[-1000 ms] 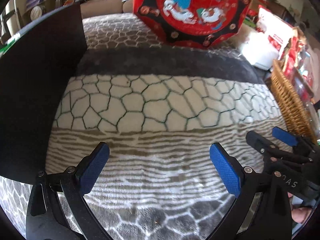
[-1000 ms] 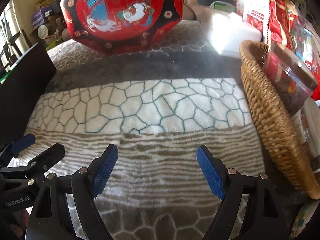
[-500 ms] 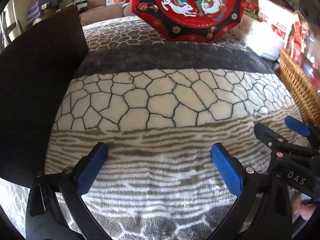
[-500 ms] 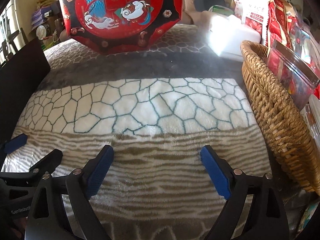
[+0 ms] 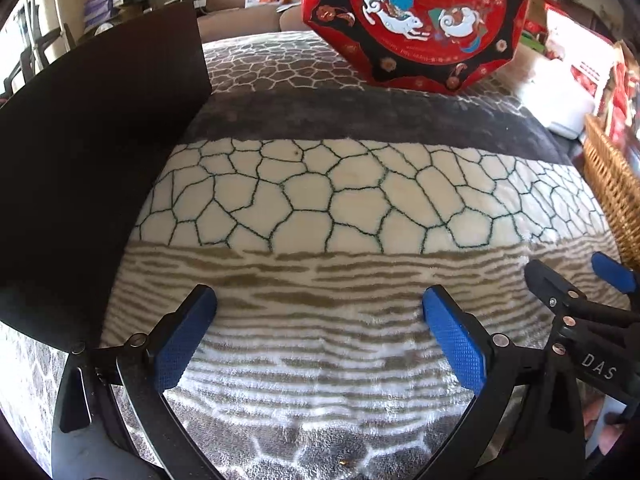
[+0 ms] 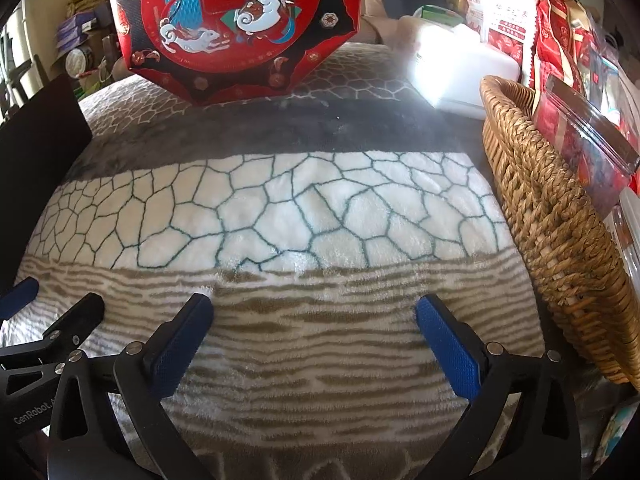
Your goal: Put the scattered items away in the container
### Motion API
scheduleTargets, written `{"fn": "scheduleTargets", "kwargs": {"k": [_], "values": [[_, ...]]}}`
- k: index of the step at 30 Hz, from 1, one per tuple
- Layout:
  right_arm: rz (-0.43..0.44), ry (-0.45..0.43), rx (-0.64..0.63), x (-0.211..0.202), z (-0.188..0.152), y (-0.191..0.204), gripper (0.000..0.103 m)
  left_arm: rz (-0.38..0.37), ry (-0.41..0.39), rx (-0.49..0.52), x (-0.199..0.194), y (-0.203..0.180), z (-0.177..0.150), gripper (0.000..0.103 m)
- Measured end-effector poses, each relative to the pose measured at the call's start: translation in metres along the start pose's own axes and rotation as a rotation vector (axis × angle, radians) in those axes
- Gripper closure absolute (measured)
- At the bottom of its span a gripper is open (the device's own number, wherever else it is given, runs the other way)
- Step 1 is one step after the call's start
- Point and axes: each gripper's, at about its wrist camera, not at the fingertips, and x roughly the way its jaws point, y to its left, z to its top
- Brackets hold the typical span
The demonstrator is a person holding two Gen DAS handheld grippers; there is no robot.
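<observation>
Both pairs of fingers stand wide apart with nothing between them. The left gripper (image 5: 320, 340) and the right gripper (image 6: 314, 340) hang side by side low over the striped band of the blanket (image 6: 280, 216), and each shows at the lower edge of the other's view. Over the last second the picture has shifted only a little — the red octagonal box (image 6: 240, 24) at the top centre has slid slightly in both views, and the basket sits a touch nearer the right edge of the left view. Neither pair of fingers has closed on anything, so I judge this a pause or a search, not a pick.

The blanket ahead of the fingers carries no loose item that I can see. The wicker basket (image 6: 552, 216) fills the right side of the right view — a clear packet of red sweets (image 6: 580, 148) leans inside it, and more red packets (image 6: 560, 28) crowd behind at the upper right. A dark panel (image 5: 80, 152) covers the left of the left view.
</observation>
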Motion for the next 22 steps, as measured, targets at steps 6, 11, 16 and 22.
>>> {"fn": "scheduleTargets", "kwargs": {"k": [6, 11, 16, 22], "values": [[0.000, 0.000, -0.001, -0.0003, 0.0000, -0.0004, 0.000, -0.001, 0.000, -0.002, 0.0001, 0.0000, 0.0002, 0.000], [0.005, 0.000, 0.000, -0.0008, 0.0000, -0.0007, 0.000, -0.001, 0.000, -0.002, 0.0007, 0.0004, 0.0002, 0.000], [0.004, 0.000, 0.000, -0.0011, -0.0004, -0.0006, 0.000, -0.002, 0.000, -0.002, 0.0010, 0.0007, 0.0002, 0.000], [0.004, 0.000, -0.001, -0.0009, 0.0001, 0.0005, 0.000, -0.003, 0.000, -0.003, 0.0004, 0.0008, 0.0002, 0.000]]}}
